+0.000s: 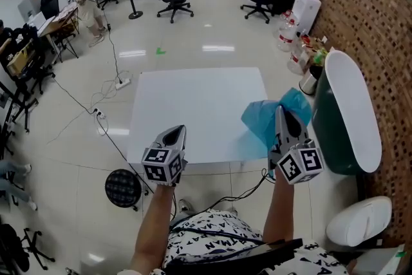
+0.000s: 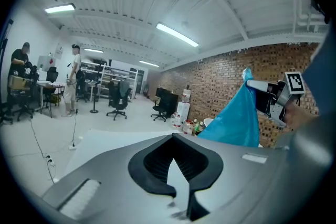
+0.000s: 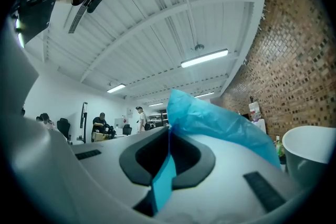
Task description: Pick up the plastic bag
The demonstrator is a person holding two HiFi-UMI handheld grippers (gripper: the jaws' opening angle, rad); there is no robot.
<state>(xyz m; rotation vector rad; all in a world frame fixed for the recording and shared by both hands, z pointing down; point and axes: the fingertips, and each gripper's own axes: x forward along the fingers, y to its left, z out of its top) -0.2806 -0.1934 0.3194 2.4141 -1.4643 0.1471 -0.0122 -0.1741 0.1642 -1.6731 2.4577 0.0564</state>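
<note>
R gripper [image 3: 169, 134] clamped on plastic bag [image 3: 223, 126] | L gripper [image 2: 173, 138] closed, empty | risk: only 1 thin fold pinched, could slip from jaws; bag would drop to table [image 1: 193, 106] below.

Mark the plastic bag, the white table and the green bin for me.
plastic bag [image 1: 261, 118], head view, its crumpled blue body.
white table [image 1: 193, 106], head view, its bare top.
green bin [image 1: 324, 129], head view, its dark green side wall.
</note>
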